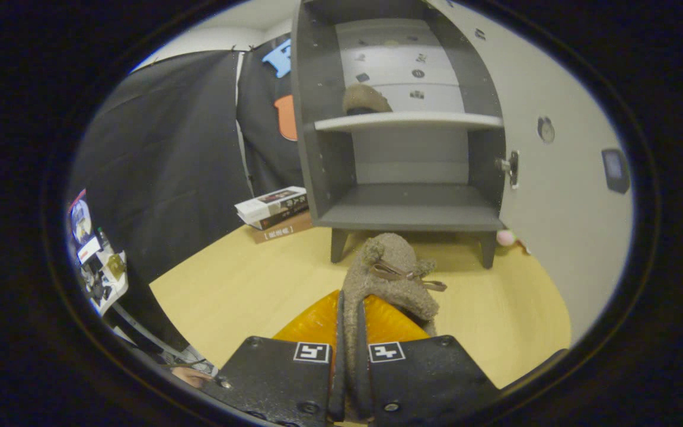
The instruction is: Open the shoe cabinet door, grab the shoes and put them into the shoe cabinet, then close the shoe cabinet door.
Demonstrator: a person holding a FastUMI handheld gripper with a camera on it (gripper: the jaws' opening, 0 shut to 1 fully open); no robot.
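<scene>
Tool (350,332) clamps fuzzy shoe (392,279) before open cabinet (404,216)

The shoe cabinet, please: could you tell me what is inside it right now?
One fuzzy shoe sits on the shoe cabinet's upper shelf; the shelf edge hides its sole. The gripper is shut on the second shoe, outside.

tongs (350,332) | fingers closed on fuzzy shoe (386,279) | level, facing forward

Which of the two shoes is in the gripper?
The bow-topped shoe, pinched between the gripper fingers ahead of the cabinet. The other shoe sits on its upper shelf.
</scene>
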